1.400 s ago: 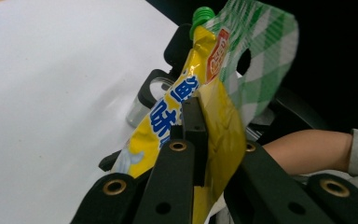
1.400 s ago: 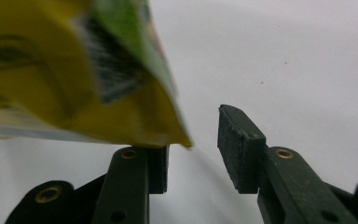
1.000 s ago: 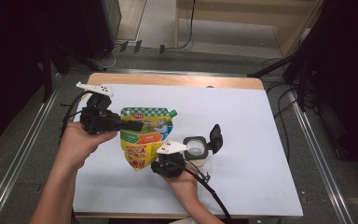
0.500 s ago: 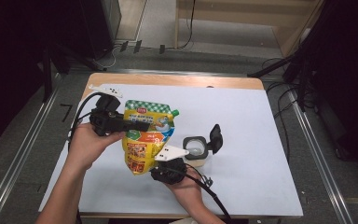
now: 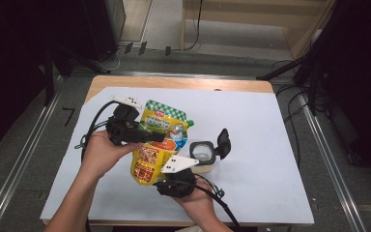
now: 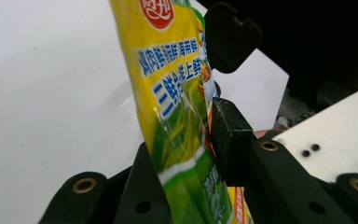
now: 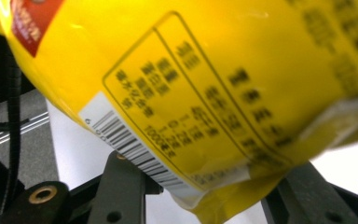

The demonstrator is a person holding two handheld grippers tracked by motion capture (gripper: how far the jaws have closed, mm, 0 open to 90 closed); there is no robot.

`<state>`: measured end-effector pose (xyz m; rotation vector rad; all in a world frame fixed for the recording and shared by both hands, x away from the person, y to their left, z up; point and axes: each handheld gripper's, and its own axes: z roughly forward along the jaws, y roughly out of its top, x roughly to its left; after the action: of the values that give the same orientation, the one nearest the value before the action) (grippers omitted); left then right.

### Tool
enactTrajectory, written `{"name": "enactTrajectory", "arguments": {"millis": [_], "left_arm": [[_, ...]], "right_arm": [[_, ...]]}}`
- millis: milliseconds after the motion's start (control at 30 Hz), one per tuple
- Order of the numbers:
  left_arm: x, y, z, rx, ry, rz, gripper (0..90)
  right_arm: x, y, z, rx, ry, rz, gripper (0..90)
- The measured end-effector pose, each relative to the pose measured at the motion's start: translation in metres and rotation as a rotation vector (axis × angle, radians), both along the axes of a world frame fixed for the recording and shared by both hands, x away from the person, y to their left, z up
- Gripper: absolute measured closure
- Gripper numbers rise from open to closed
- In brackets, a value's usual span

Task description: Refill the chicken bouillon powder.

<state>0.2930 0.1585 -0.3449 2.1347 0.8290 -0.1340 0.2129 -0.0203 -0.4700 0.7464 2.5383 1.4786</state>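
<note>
A yellow and green printed pouch (image 5: pixel 158 145) is held up off the white sheet, tilted, between my two grippers. My left gripper (image 5: pixel 153 136) reaches in from the left across its green upper part. In the left gripper view the pouch (image 6: pixel 177 93) stands between the jaws, which have just been opening. One pad (image 6: pixel 230 140) lies beside the film and the other is hidden behind it. My right gripper (image 5: pixel 155 178) is shut on the pouch's bottom end. In the right gripper view the yellow barcode side (image 7: pixel 214 70) bulges between its jaws.
A small clear jar with a black flip lid standing open (image 5: pixel 207 151) sits just right of the pouch. The white sheet (image 5: pixel 270 145) covers the wooden table (image 5: pixel 174 83). Cables trail from both grippers, and metal rails run along the floor at each side.
The left gripper has moved right and a little down along the pouch's top. The pouch has shifted right and tipped up. The right hand has drawn slightly toward the near edge.
</note>
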Motion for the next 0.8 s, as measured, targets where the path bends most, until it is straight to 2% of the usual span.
{"name": "enactTrajectory", "arguments": {"millis": [433,667,800], "left_arm": [[-0.002,-0.013,-0.006,0.009,-0.003,-0.026,77.0],[-0.004,-0.022,-0.010,0.021,0.000,-0.030,76.1],[-0.004,-0.026,-0.013,0.030,-0.003,-0.038,75.1]], "right_arm": [[-0.007,-0.007,0.001,-0.008,0.015,0.003,61.7],[-0.009,-0.007,0.002,0.010,0.028,0.021,61.1],[-0.011,-0.007,0.004,0.027,0.058,0.027,60.7]]}}
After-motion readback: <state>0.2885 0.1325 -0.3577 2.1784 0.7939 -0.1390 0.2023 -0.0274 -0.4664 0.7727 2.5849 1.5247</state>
